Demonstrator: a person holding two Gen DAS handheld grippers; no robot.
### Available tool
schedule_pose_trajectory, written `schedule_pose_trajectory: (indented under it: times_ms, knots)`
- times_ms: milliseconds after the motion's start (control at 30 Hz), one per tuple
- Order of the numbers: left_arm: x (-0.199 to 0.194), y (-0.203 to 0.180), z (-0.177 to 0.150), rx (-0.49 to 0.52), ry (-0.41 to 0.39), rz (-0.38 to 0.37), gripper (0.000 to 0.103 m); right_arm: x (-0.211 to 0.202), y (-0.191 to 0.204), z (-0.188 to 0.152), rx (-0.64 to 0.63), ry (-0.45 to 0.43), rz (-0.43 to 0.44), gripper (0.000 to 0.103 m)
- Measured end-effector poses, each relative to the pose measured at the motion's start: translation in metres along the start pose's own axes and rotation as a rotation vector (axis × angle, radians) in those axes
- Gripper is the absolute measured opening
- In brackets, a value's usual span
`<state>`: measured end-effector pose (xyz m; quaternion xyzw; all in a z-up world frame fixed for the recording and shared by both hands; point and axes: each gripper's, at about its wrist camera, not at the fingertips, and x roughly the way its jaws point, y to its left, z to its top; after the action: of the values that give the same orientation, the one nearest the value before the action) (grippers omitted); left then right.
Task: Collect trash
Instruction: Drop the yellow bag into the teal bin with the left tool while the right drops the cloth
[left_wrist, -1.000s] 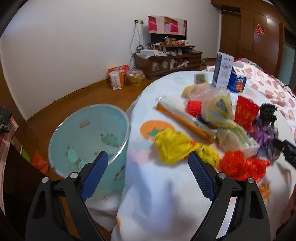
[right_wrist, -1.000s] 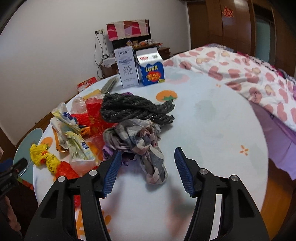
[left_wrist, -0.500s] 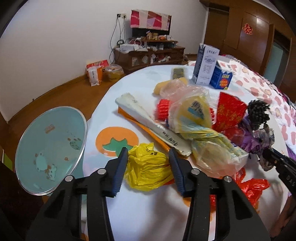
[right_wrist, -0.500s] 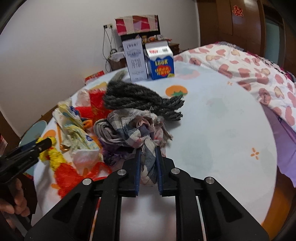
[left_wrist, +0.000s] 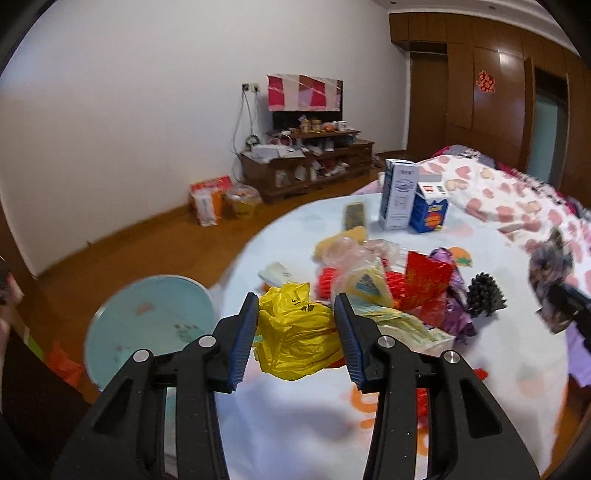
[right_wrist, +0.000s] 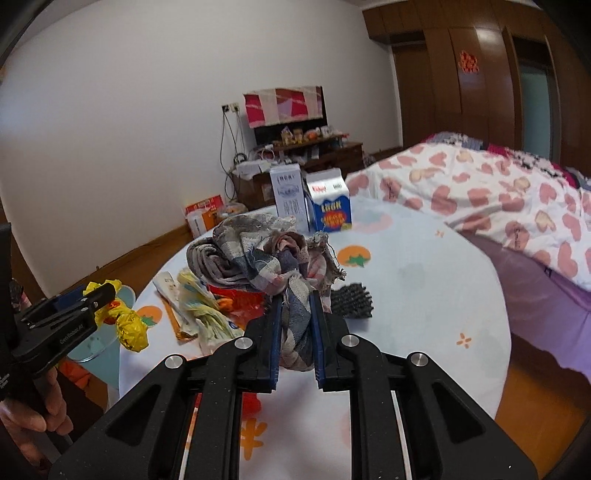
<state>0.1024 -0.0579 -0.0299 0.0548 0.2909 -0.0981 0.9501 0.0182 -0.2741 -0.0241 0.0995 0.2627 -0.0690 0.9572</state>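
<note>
1. The left gripper (left_wrist: 297, 334) is clenched on the yellow plastic bag (left_wrist: 295, 332). One second ago its jaws stood wide open with the bag lying on the cloth ahead of them; half a second ago they had already closed on it. The bag now hangs between the blue pads, lifted off the table (left_wrist: 295, 424) near its left edge.
2. The right gripper (right_wrist: 295, 332) is clenched on the plaid cloth (right_wrist: 266, 258). One second ago its jaws were open on either side of the cloth; half a second ago they had closed. The bundle now stands raised above the table, bunched above the pads.
3. In the right wrist view, the left gripper shows at the left border with the yellow bag in its tip, and a hand (right_wrist: 40, 413) grips its handle.
4. The pale blue bin (left_wrist: 147, 325) stands on the floor just beside the table's left edge, below the left gripper.
5. The remaining trash pile (left_wrist: 388, 295) stays near the middle of the table: wrappers, a red packet (left_wrist: 428, 280) and a dark knitted piece (left_wrist: 484, 299).
6. Two cartons (left_wrist: 410, 203) stand upright at the far edge, unmoved.
7. A bed (right_wrist: 498, 192) with a heart-pattern cover lies beyond the right edge.
</note>
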Motion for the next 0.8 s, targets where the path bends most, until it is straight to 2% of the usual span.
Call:
schedule_pose_trajectory:
  times_ms: [100, 400, 800]
  knots:
    - [-0.008, 0.006, 0.001, -0.018, -0.006, 0.007, 0.043, -0.001, 0.006, 0.0, -0.014, 0.005, 0.002, 0.015]
    - [-0.028, 0.033, -0.001, -0.04, -0.03, 0.1, 0.043, -0.005, 0.026, -0.002, -0.046, -0.001, 0.017, 0.015]
    - [-0.037, 0.078, -0.004, -0.104, -0.045, 0.168, 0.043, 0.008, 0.088, 0.001, -0.131, 0.016, 0.117, 0.015]
